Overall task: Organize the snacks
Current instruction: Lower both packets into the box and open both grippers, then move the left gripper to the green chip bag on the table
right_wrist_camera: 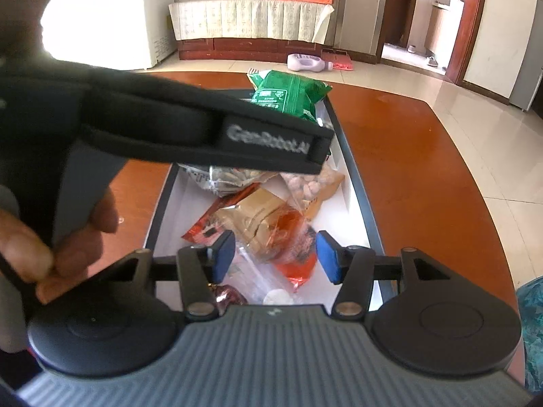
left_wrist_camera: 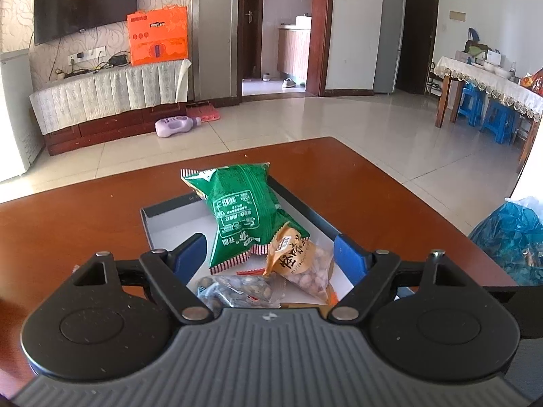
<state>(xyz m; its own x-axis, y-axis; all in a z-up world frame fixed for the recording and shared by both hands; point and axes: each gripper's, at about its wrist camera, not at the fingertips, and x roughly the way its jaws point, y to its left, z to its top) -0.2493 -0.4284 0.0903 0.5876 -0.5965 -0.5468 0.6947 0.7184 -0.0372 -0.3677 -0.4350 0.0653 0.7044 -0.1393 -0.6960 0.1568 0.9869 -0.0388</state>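
Both my left claw (left_wrist_camera: pixel 269 254) and right claw (right_wrist_camera: pixel 275 256) hang spread and empty over the tray (left_wrist_camera: pixel 159 217) on the worktop (left_wrist_camera: pixel 373 196), where the snacks lie. The green bag (left_wrist_camera: pixel 237 213) looks light, puffy and slippery, so I judge its crimped bottom edge the best hold, pinched gently.

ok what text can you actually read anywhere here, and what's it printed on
"GenRobot.AI": white letters on the black handle of the left gripper, seen from the right wrist view.
"MYSTERIOUS": small line under large Chinese characters on the orange-and-clear nut packet.
Green foil snack bag: Chinese print, upside down, too small to read.
Orange cardboard box by the television: print too blurred.
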